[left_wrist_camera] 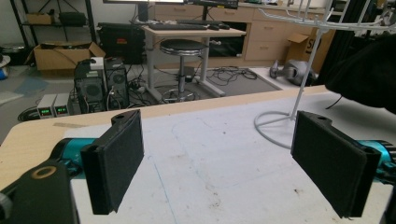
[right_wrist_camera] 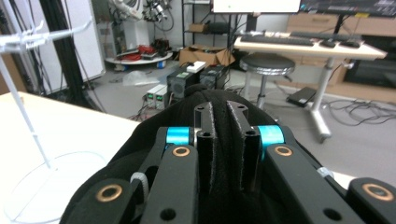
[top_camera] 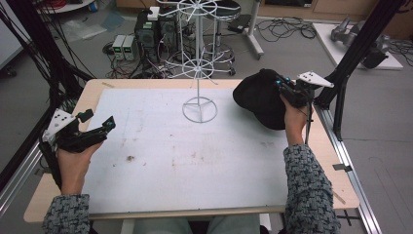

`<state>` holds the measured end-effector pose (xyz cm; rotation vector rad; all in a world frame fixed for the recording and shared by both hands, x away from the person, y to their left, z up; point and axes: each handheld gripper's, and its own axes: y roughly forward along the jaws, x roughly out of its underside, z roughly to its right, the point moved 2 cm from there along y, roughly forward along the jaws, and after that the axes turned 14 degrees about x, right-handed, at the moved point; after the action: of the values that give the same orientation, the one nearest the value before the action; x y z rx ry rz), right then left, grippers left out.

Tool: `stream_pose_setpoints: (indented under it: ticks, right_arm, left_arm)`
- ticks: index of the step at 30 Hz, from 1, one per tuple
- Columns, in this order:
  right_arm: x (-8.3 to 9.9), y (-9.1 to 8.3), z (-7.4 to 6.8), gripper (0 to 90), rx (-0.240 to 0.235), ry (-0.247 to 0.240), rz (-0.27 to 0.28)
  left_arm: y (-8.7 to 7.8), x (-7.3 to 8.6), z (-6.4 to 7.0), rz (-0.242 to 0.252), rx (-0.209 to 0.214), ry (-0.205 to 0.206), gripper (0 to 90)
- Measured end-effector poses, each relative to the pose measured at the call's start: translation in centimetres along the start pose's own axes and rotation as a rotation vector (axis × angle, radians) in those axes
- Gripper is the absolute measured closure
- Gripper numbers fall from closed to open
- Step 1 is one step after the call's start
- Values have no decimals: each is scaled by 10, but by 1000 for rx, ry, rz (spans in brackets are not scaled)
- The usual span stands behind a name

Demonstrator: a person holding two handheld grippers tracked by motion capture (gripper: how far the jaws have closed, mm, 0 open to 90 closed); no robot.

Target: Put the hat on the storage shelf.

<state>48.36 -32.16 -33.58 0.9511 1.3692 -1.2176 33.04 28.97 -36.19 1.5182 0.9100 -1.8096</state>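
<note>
Black cap point(top_camera: 260, 97) was located at the far right of the table point(top_camera: 63, 190), pinched between the closed jaws of the right gripper point(top_camera: 282, 86). Left gripper point(top_camera: 104, 126) was held spread wide at near left, gripping nothing.

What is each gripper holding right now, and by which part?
The right gripper is shut on the black hat, pinching a fold of fabric at its top. The left gripper is open above the table, holding nothing.
</note>
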Motion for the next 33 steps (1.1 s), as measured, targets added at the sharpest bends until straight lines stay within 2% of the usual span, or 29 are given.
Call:
stream_pose_setpoints:
  ticks: [3, 5, 9, 16, 17, 18, 19, 20, 22, 25, 26, 27, 28, 33]
  right_arm:
    - [-8, -4, 2, 827, 4, -1, 18]
    - [-19, -9, 4, 827, 4, 10, 49]
    - [-32, -15, 6, 828, 8, -3, 76]
    - [-72, -33, 8, 828, 10, -6, 164]
    - [-72, -33, 8, 828, 10, -6, 164]
    - [-83, -37, 9, 827, 12, 10, 183]
    - [-83, -37, 9, 827, 12, 10, 183]
    - [-94, -41, 10, 828, 8, 23, 206]
    - [-105, -45, 10, 828, 10, 23, 228]
    - [-115, -48, 11, 828, 11, 23, 243]
    - [-125, -51, 10, 828, 12, 28, 262]
    - [-125, -51, 10, 828, 12, 28, 262]
    - [-136, -54, 10, 828, 14, 34, 276]
    - [-162, -60, 7, 827, 13, 30, 315]
  left_arm:
    - [1, 0, 0, 3, 0, -2, 174]
    - [1, 0, 0, 1, 1, 2, 174]
    - [1, 0, 1, 0, 2, 2, 174]
    - [0, -2, 1, 9, 4, 2, 174]
    - [0, -2, 1, 9, 4, 2, 174]
    - [-1, -3, 2, 8, 7, 2, 174]
    - [-1, -3, 2, 8, 7, 2, 174]
    - [-1, -3, 2, 8, 11, 4, 174]
    - [-1, -4, 2, 10, 10, 3, 174]
    - [-2, -4, 2, 12, 11, 2, 174]
    - [-2, -4, 2, 14, 11, 2, 174]
    - [-2, -4, 2, 14, 11, 2, 174]
    - [-3, -5, 2, 16, 10, 4, 174]
    - [-4, -6, 1, 26, 11, 4, 174]
